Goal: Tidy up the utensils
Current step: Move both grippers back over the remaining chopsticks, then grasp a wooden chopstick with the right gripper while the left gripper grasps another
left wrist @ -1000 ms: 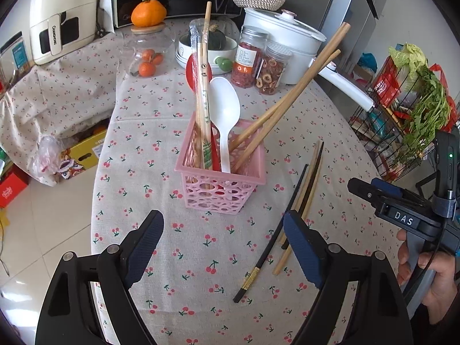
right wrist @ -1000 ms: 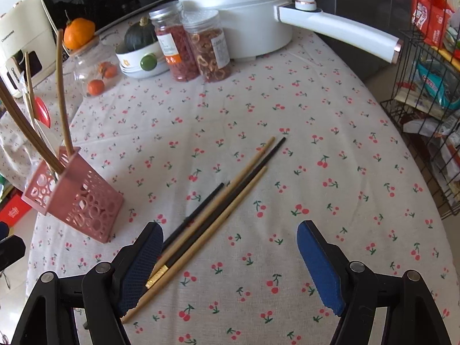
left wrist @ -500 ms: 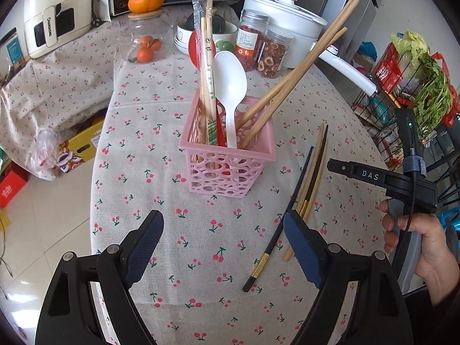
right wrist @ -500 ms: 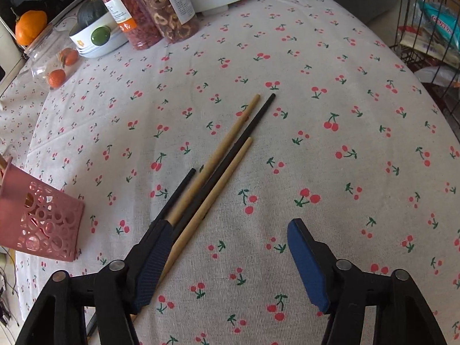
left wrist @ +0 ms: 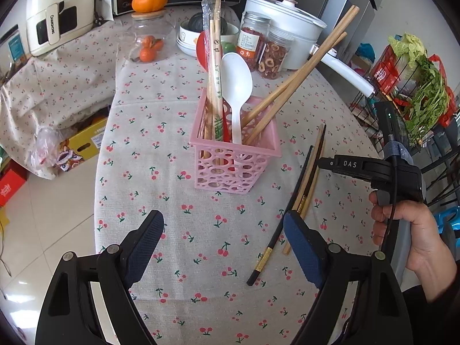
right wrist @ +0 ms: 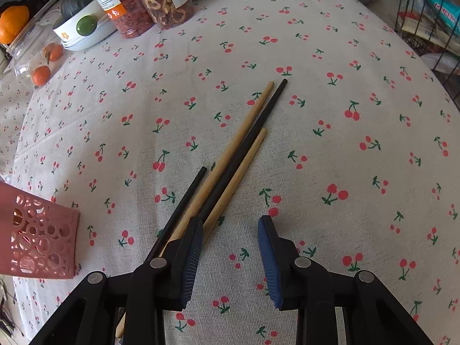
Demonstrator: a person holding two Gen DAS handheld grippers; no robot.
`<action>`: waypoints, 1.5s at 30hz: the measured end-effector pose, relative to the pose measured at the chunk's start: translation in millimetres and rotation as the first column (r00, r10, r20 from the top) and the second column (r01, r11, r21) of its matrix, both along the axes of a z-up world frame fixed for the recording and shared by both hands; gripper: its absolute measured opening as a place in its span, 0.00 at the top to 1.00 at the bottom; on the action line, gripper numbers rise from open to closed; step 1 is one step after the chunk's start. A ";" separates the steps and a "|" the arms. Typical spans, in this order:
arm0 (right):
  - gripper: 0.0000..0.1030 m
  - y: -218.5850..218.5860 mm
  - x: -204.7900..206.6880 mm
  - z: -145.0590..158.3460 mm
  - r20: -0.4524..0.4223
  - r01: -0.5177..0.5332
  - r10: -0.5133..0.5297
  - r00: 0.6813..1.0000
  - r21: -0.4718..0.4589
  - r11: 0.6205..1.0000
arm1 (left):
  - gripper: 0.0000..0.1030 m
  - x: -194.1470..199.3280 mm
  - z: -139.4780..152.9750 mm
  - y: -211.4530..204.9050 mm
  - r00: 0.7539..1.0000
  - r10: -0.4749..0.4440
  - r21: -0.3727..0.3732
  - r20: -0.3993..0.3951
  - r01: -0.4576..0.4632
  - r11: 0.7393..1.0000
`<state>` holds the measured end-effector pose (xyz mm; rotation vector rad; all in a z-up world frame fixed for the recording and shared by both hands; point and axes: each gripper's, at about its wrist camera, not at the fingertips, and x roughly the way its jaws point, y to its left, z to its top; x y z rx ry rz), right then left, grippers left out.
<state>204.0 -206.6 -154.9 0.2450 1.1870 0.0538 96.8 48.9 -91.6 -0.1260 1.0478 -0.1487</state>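
Closing right tongs (right wrist: pixel 230 258) hover above loose chopsticks (right wrist: pixel 244 141), gripping nothing.

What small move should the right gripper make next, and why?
Probably shift the right gripper slightly left. Its jaws are closing, yet the loose chopsticks lie under and beyond the left pad, so the gap holds only tablecloth.

right gripper (right wrist: pixel 230 258) has lowered over the loose chopsticks (right wrist: pixel 230 155), jaws closing, nothing visibly between them yet.
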 end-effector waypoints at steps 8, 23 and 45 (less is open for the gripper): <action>0.70 6.8 2.5 -0.2 0.005 -0.027 0.027 1.000 -0.037 0.999 | 0.15 0.4 1.5 -2.1 1.000 -0.001 -0.005 0.005 0.001 1.000; 0.71 -9.7 2.4 0.1 -0.071 -0.007 0.010 0.997 0.041 0.999 | 0.15 -3.8 -3.9 -24.8 0.998 -0.065 0.038 0.005 0.065 0.997; 0.97 -14.6 -6.4 -3.5 -0.099 -0.083 0.074 0.992 -0.081 0.993 | 0.15 -13.5 -7.0 -43.2 0.988 -0.156 0.070 0.016 0.154 0.986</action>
